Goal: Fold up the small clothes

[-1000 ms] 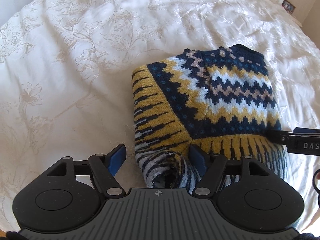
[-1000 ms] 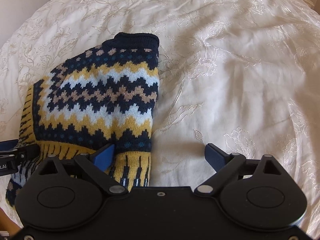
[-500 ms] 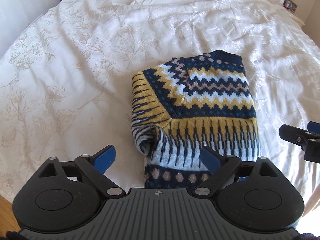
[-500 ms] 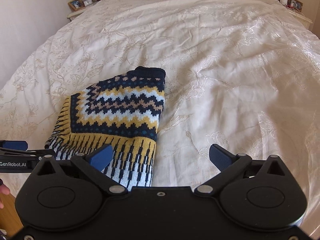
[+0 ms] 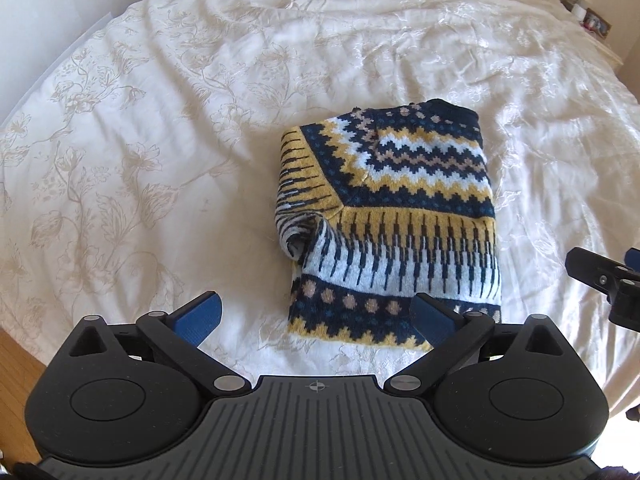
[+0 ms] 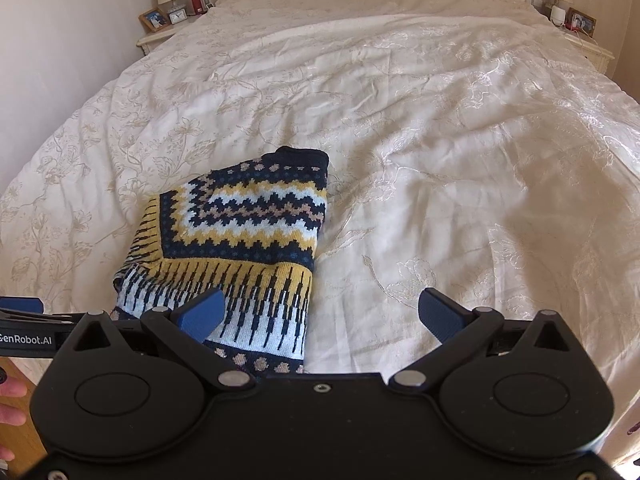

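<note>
A small knitted sweater [image 5: 394, 216] in navy, yellow, white and tan lies folded into a compact rectangle on the white bedspread [image 5: 160, 140]. One cuff end curls up at its left edge. My left gripper [image 5: 316, 316] hovers open just short of the sweater's near hem, nothing between its blue fingers [image 5: 198, 316]. In the right wrist view the same sweater [image 6: 240, 240] lies ahead and to the left. My right gripper [image 6: 320, 314] is open and empty, its left finger over the sweater's near right corner. The right gripper's finger [image 5: 600, 276] shows at the left view's right edge.
The embroidered bedspread [image 6: 440, 140] spreads wide to the right and far side. Bedside tables with lamps, photo frames and small items stand at the back left [image 6: 168, 20] and back right [image 6: 576, 24]. Wooden floor [image 5: 16, 360] shows at the near left. A hand [image 6: 10, 400] shows at the left edge.
Both grippers have pulled back and risen away from the sweater, which now lies released and folded. The left gripper opened wider and no longer straddles the sweater's near edge.
</note>
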Motion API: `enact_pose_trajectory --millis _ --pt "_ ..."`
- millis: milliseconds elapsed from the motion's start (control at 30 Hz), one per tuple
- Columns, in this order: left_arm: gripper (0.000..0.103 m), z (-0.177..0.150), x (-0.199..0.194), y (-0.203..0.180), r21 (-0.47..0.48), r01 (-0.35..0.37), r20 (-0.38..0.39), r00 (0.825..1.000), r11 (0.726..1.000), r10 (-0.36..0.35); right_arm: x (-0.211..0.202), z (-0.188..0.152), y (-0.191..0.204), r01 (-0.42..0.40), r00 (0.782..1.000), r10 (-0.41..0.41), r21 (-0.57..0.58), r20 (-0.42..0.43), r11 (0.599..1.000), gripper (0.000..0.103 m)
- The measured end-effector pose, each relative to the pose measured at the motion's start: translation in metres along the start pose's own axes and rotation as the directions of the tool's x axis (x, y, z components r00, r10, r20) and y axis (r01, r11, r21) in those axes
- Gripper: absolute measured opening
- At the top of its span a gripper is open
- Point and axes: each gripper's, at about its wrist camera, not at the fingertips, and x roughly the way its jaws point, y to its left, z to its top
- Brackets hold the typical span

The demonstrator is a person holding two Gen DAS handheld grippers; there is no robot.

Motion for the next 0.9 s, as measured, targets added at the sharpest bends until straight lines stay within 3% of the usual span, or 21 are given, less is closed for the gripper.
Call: enact_pose_trajectory --millis 900 --pt "0.101 -0.020 -0.019 -0.014 0.012 -0.043 -0.033 0.999 0.999 0.043 -0.023 -0.020 0.005 -0.021 1.000 0.022 -0.054 0.020 0.998 0.102"
